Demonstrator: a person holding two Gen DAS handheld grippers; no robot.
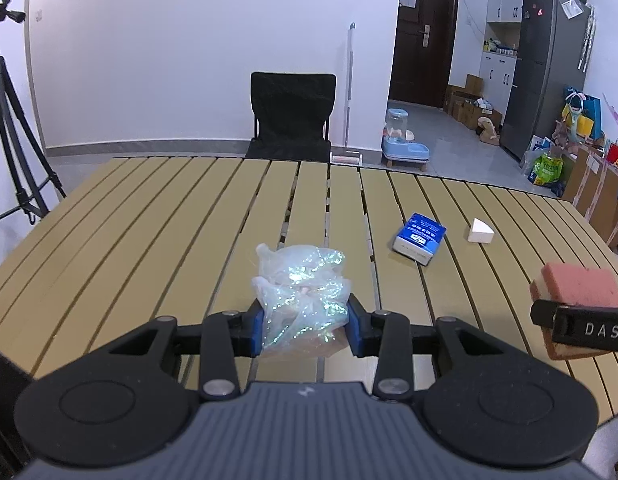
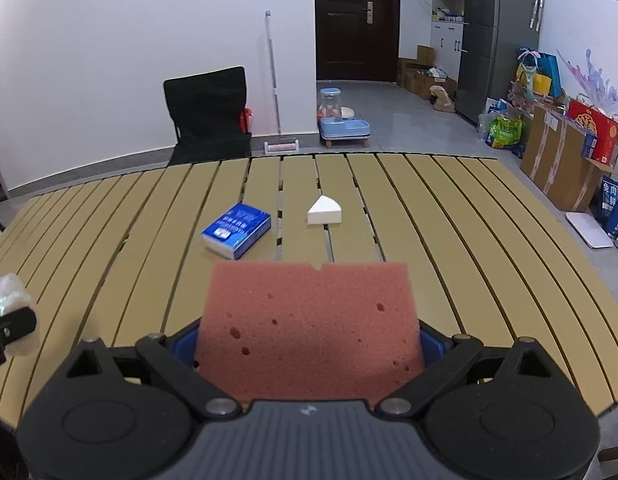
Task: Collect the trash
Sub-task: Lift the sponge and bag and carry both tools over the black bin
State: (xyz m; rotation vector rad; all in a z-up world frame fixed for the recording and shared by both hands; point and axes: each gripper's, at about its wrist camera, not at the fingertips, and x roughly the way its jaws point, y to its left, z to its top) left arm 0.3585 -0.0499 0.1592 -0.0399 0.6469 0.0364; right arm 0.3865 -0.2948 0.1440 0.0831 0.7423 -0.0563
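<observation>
The bag point(image 1: 303, 300) is clamped in the left hand-held gripper point(image 1: 305, 326), the sponge point(image 2: 309, 326) in the right hand-held gripper point(image 2: 309, 344), presumably for disposal.

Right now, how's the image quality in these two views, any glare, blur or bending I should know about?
Left wrist view: glare sparkles on the plastic bag in the left hand-held gripper; table slats bow from fisheye. Right wrist view: the pink sponge in the right hand-held gripper looks soft and blocks the near table; corners are dark.
</observation>
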